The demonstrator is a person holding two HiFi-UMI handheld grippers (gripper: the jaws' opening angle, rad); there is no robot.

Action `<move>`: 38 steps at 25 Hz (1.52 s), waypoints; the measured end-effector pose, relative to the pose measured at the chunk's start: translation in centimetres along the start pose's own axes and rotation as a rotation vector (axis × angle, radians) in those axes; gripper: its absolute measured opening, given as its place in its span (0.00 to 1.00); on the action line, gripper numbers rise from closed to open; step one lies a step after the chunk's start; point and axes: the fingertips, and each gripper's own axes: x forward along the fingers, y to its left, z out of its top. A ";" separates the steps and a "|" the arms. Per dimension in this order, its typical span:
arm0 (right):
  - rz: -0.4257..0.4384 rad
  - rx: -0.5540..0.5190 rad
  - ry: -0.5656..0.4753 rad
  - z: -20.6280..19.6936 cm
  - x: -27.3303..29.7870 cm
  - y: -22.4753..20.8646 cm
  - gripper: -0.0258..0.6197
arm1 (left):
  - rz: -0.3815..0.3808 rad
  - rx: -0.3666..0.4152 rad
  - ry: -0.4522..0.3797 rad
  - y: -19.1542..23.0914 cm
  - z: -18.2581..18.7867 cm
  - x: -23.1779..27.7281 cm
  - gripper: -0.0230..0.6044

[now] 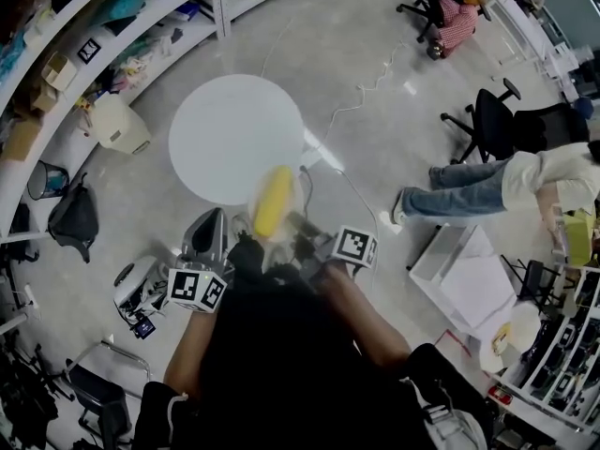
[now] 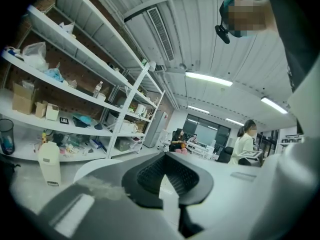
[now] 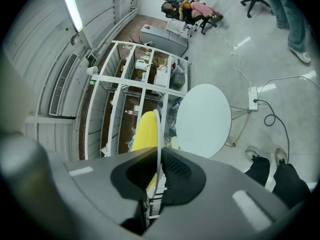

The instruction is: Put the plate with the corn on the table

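The right gripper [image 3: 159, 156] has its 2 pads pinched on the rim of the plate [image 3: 159, 129], which its own view shows edge-on as a thin pale line between them. The corn [image 3: 145, 129], a yellow cob, lies on the plate on the 9 o'clock side of that line. In the head view the right gripper [image 1: 298, 225] reaches in from 5 o'clock of the plate [image 1: 255, 195], and the corn [image 1: 273, 200] points its far end toward 12 o'clock. The plate is up off the floor, and its far edge overlaps the 5 o'clock rim of the round white surface [image 1: 234, 139]; whether it touches that surface cannot be told. From the right gripper view the surface [image 3: 205, 119] sits at 2 o'clock of the jaws.

The left gripper [image 2: 167, 156] has its pads pressed together with nothing between them. In the head view the left gripper [image 1: 214, 214] is at 8 o'clock of the corn, just beside the plate.

White shelves [image 1: 56, 73] curve along 10 o'clock, and a black office chair [image 1: 497, 120] stands at 3 o'clock.
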 end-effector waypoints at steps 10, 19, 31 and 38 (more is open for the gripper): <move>0.044 -0.015 -0.046 3.0 4.9 2.2 0.09 | -0.050 -0.005 0.019 4.5 2.0 4.7 0.05; -0.024 -0.017 -0.080 5.2 6.5 2.3 0.09 | -0.076 -0.024 0.031 6.6 3.6 7.5 0.05; -0.006 -0.049 0.007 9.5 9.3 2.1 0.09 | 0.012 -0.039 -0.001 8.1 3.9 10.8 0.04; -0.060 -0.085 0.123 12.9 11.6 1.0 0.09 | 0.101 -0.052 -0.024 9.0 3.8 13.7 0.04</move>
